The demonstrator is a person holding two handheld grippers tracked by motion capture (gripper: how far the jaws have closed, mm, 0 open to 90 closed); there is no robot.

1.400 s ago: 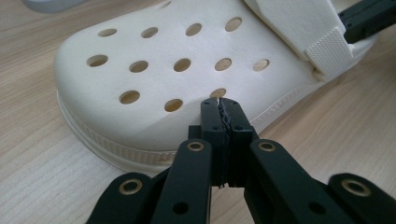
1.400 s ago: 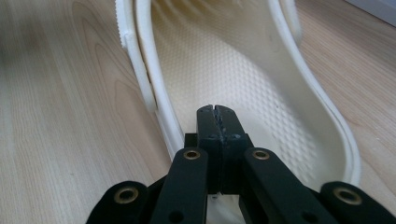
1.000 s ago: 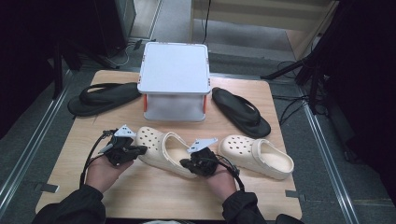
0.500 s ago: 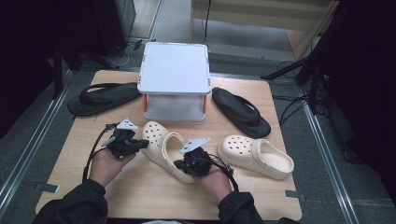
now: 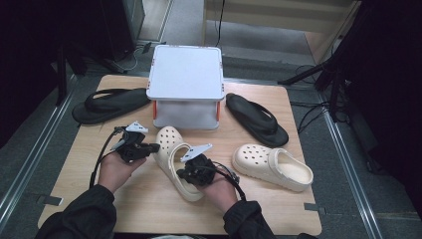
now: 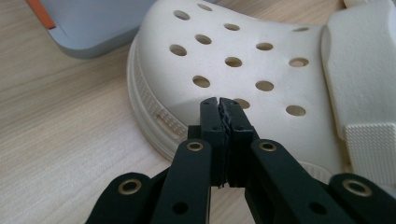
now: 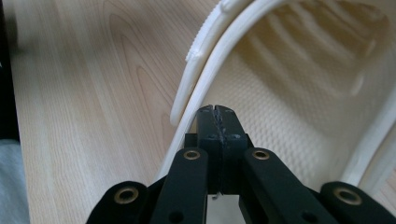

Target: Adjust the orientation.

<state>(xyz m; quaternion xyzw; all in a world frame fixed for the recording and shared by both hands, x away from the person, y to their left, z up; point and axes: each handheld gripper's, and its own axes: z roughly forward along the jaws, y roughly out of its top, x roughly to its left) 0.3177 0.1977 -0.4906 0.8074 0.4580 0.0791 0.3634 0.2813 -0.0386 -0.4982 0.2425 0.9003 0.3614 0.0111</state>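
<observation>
Two cream clogs (image 5: 175, 159) (image 5: 272, 167), two black flip-flops (image 5: 107, 104) (image 5: 256, 119), one grey box (image 5: 185, 84), one table (image 5: 149, 209).

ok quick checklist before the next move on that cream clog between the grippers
1. Left gripper shut, tips at the perforated toe of the near clog: ok.
2. Right gripper shut, tips over the clog's heel rim: ok.
3. Either gripper actually holding the clog: not ok, nothing between the jaws.
4. Tips touching the clog: cannot tell.
5. White stand close behind the toe, little room to push forward: not ok.
6. Second clog lying apart to the side, out of the way: ok.
</observation>
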